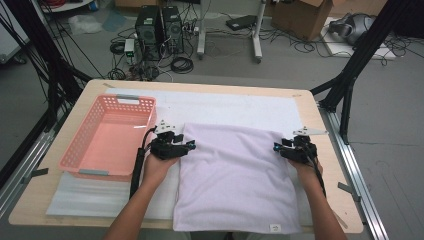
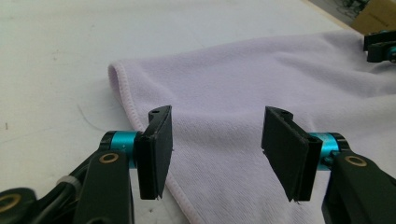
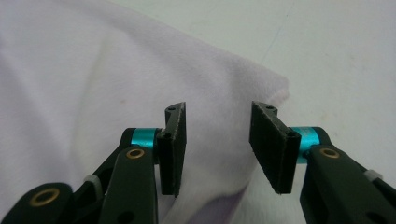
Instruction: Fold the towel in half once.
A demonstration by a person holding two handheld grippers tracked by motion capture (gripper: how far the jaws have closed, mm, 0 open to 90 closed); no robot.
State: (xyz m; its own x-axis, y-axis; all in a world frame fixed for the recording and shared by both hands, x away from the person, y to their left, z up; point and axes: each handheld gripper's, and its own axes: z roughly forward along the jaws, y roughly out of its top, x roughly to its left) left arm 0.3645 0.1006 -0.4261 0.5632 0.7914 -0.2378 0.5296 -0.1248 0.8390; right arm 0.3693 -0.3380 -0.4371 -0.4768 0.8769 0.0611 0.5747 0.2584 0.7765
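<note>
Two grippers are at the far corners of a light purple towel [image 1: 235, 175], which lies flat on the white mat [image 1: 230, 107] in the middle of the table [image 1: 310, 107]. The left gripper [image 1: 189, 145] is over the left far corner, its jaws wide apart and holding nothing. The right gripper [image 1: 276, 147] is over the right far corner, also wide apart and empty. A pink basket [image 1: 107, 132] stands just left of the towel.

The lilac towel [image 1: 235, 175] is soft, matt, finely napped cloth; the pink basket [image 1: 107, 137] is glossy perforated plastic; the bench [image 1: 320, 130] edge looks like pale wood.
</note>
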